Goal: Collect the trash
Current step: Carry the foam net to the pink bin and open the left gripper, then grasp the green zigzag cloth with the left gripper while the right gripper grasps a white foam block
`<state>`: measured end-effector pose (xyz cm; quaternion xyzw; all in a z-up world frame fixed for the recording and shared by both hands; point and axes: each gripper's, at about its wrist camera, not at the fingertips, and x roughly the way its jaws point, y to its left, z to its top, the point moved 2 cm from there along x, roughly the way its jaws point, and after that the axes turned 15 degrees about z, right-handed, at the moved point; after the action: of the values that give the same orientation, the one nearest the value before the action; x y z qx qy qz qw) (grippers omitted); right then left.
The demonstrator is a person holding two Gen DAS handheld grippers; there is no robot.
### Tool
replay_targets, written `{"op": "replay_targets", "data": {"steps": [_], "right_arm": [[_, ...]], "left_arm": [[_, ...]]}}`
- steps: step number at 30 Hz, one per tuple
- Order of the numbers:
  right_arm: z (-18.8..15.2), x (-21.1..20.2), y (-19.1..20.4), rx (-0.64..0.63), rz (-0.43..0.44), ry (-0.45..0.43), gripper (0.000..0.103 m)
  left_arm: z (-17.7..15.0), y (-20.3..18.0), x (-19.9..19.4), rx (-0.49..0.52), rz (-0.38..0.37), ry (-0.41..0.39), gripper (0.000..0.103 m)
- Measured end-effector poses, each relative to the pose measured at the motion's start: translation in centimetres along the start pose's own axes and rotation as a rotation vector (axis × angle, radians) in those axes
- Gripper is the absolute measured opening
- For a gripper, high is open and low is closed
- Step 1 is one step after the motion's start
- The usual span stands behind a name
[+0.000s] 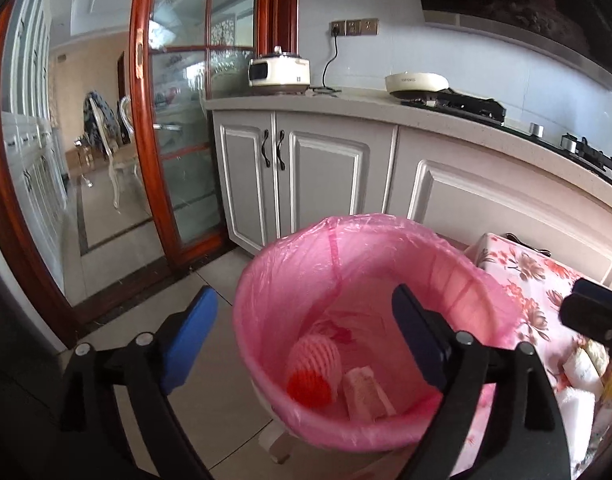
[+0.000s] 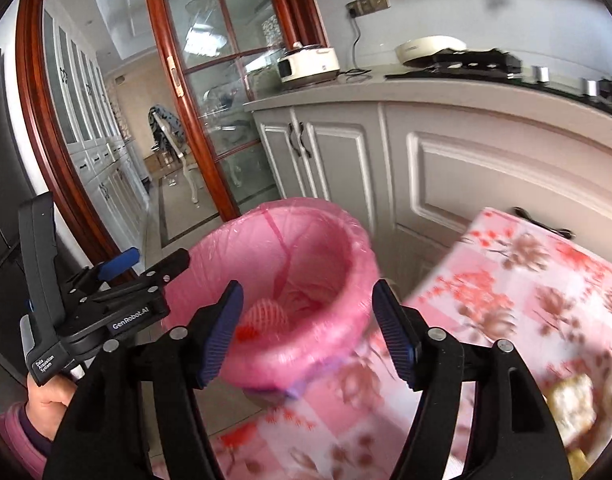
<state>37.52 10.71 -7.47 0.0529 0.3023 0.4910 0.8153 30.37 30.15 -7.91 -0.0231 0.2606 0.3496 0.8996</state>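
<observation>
Both tongs, the left gripper (image 1: 306,340) and right gripper (image 2: 306,336), are hanging wide and empty over the bin (image 1: 486,284), remaining trash (image 1: 582,368) lying rightward, nearer the right one.

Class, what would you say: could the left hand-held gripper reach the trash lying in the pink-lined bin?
Probably yes: the left hand-held gripper hangs open above the pink-lined bin, whose mouth is uncovered, leaving the foam net reachable from above.

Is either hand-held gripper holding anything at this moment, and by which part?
Nothing is held. The left hand-held gripper and right hand-held gripper are both open and empty above the pink-lined trash bin.
</observation>
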Motion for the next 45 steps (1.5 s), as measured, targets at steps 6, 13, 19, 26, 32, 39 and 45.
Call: {"op": "replay_targets", "data": {"steps": [6, 13, 19, 26, 32, 39, 45], "right_arm": [[-3.0, -7.0, -0.3, 0.015, -0.077, -0.034, 0.075], [-8.5, -15.7, -2.8, 0.068, -0.201, -0.065, 0.076], [-14.1, -23.7, -5.8, 0.16, -0.346, -0.107, 0.076], [-19.2, -29.9, -9.4, 0.276, -0.478, -0.142, 0.076], [-22.5, -32.8, -11.4, 0.32, -0.575, -0.144, 0.079], [-24.0, -33.2, -14.4, 0.414, -0.624, -0.13, 0.082], [-22.9, -31.4, -15.8, 0.4, -0.658, -0.085, 0.085]], "left_arm": [[-3.2, -2.3, -6.7, 0.034, -0.025, -0.05, 0.095], [-8.6, -7.0, -13.5, 0.032, -0.199, 0.006, 0.098], [-12.5, -12.3, -18.4, 0.116, -0.31, 0.01, 0.098], [-15.7, -17.0, -21.8, 0.238, -0.389, 0.008, 0.098], [-17.0, -18.4, -23.3, 0.299, -0.422, -0.013, 0.098], [-16.8, -21.2, -23.1, 0.316, -0.45, -0.001, 0.098], [-16.8, -24.5, -22.3, 0.328, -0.483, 0.028, 0.098]]}}
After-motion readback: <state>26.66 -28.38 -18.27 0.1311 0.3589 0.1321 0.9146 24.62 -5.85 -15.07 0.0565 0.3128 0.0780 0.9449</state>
